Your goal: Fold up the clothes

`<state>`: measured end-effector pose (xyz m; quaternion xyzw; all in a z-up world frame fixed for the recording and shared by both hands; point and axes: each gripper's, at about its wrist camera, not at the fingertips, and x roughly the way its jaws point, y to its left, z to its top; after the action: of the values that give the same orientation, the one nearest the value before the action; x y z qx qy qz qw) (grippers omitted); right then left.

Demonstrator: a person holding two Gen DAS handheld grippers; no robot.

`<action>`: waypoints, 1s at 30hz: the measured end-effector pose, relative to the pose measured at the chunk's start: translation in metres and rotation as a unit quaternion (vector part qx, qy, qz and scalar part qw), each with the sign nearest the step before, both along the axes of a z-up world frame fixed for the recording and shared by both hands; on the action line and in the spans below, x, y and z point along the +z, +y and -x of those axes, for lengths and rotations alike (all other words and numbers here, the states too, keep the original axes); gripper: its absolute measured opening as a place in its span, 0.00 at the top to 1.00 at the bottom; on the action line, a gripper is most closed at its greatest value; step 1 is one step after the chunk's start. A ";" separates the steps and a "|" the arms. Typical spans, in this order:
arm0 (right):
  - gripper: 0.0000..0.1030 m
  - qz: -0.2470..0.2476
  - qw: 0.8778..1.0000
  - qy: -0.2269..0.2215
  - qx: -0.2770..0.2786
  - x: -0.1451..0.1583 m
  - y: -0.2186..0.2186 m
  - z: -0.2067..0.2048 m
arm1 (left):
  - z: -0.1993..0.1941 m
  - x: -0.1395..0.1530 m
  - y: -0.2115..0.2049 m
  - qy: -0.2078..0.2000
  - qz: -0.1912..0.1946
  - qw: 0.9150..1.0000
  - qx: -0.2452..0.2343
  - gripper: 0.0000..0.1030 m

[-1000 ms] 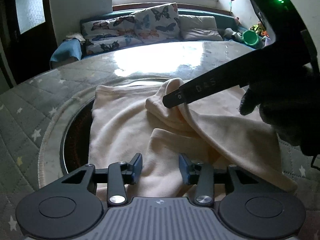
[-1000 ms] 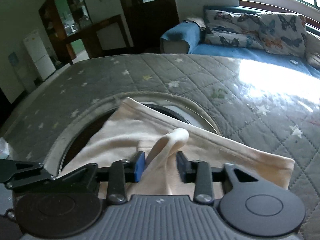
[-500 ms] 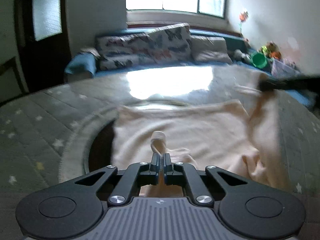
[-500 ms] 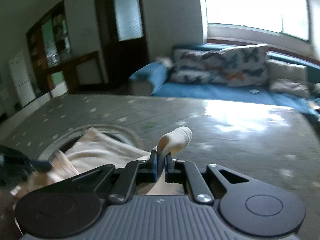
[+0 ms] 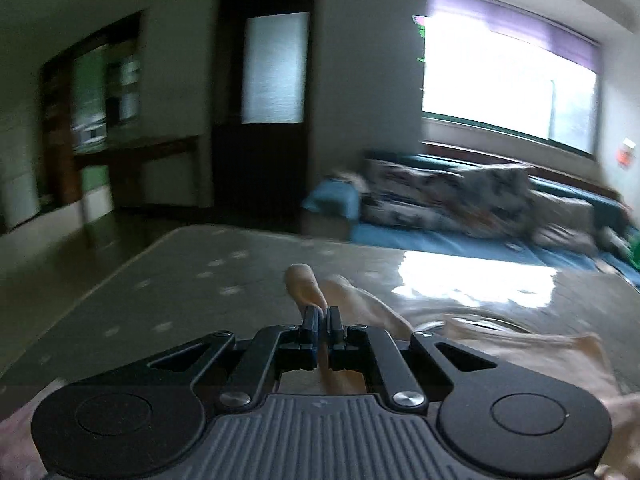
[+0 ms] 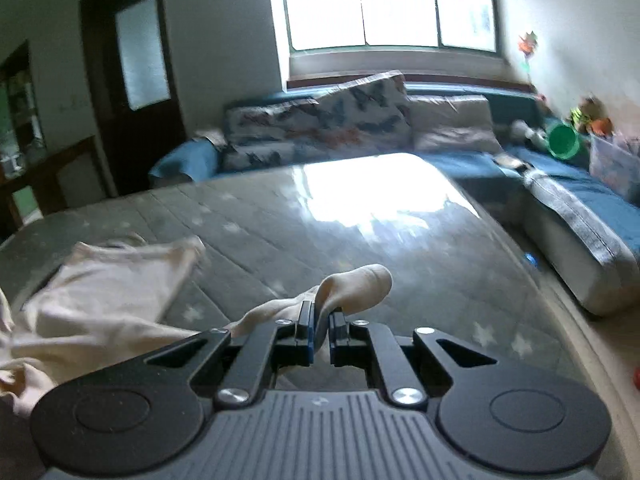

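Observation:
A cream garment (image 6: 100,292) lies partly spread on the grey star-patterned table (image 6: 280,216). My left gripper (image 5: 322,318) is shut on a fold of the cream garment (image 5: 308,284), which pokes out past the fingertips; more of the cloth trails to the right (image 5: 520,356). My right gripper (image 6: 319,320) is shut on another bunched end of the garment (image 6: 356,282), held just above the table. The rest of the cloth stretches away to the left of the right gripper. Neither gripper shows in the other's view.
A blue sofa (image 6: 580,200) with butterfly-print cushions (image 6: 320,120) wraps the far and right sides of the table. A green bucket (image 6: 563,141) and toys sit at the back right. A dark door (image 5: 262,96) and a sideboard stand to the left.
Both grippers closed on the garment and pulled apart, left swinging leftward, right swinging rightward. The cloth is drawn out between them. Both views are motion-blurred.

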<state>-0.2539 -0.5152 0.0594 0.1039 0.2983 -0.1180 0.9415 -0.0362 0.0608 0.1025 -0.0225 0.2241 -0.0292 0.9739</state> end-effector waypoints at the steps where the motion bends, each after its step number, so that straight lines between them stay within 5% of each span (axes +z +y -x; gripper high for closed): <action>1: 0.94 -0.006 1.000 0.005 -0.005 -0.005 -0.002 0.001 | -0.001 -0.003 0.010 0.007 0.004 1.000 0.015 0.96; 14: 0.78 -0.009 0.998 0.063 -0.020 -0.021 -0.007 0.022 | -0.012 -0.069 0.055 0.139 -0.029 0.988 0.059 0.87; 18: 0.73 0.005 0.997 0.067 -0.027 -0.013 -0.009 0.032 | -0.001 -0.063 0.052 0.137 -0.051 0.988 0.043 0.82; 20: 0.73 0.010 0.998 0.058 -0.026 -0.006 -0.009 0.034 | 0.007 -0.058 0.046 0.126 -0.080 0.988 0.028 0.67; 22: 0.69 0.014 0.999 0.046 -0.021 0.000 -0.009 0.032 | 0.012 -0.053 0.042 0.115 -0.099 0.988 0.019 0.63; 27: 0.66 0.012 0.999 0.040 -0.005 -0.003 -0.005 0.007 | 0.026 -0.041 0.033 0.107 -0.066 0.992 -0.030 0.63; 30: 0.66 -0.003 0.999 0.039 0.032 -0.004 0.013 -0.006 | 0.036 -0.034 0.003 0.096 -0.058 0.987 -0.114 0.65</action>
<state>-0.2478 -0.5026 0.0549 0.0928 0.3382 -0.0908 0.9321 -0.0719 0.0636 0.0682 0.0575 0.3194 -0.1250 0.9376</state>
